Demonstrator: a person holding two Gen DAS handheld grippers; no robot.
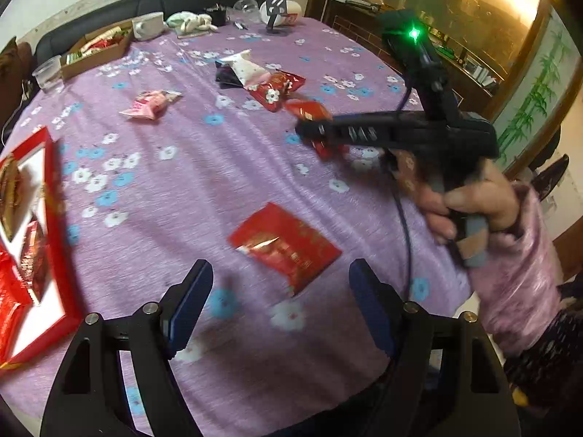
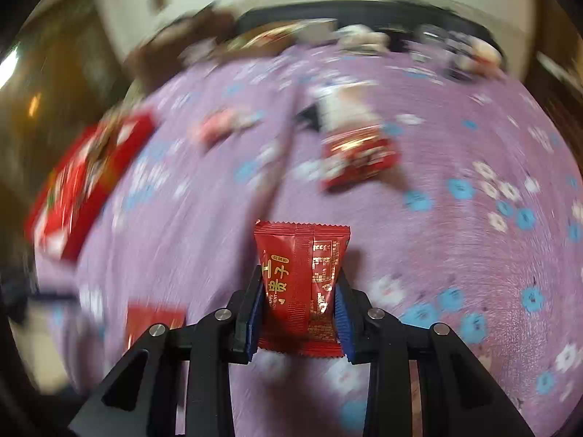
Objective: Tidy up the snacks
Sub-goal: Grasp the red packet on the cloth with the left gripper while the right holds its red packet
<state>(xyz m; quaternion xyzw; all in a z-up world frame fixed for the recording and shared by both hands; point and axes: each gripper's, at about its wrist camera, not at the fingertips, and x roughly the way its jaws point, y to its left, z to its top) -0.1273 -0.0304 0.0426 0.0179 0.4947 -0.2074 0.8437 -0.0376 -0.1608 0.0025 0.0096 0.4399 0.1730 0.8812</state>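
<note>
My right gripper (image 2: 298, 287) is shut on a small red snack packet (image 2: 302, 273) and holds it upright above the purple flowered tablecloth (image 2: 455, 255). In the left wrist view the right gripper (image 1: 309, 129) is above the table's middle right with the red packet (image 1: 308, 111) in it. My left gripper (image 1: 280, 273) is open and empty, just short of a flat red packet (image 1: 288, 244). A red box (image 1: 40, 240) with packets in it lies at the left; it also shows blurred in the right wrist view (image 2: 83, 178).
A pink snack (image 1: 151, 103) and a pile of white, black and red packets (image 1: 258, 78) lie farther back. A cardboard box of snacks (image 1: 94, 49), a cup (image 1: 49, 73), a white mug (image 1: 147, 25) and clutter stand at the far edge before a dark sofa (image 1: 153, 2).
</note>
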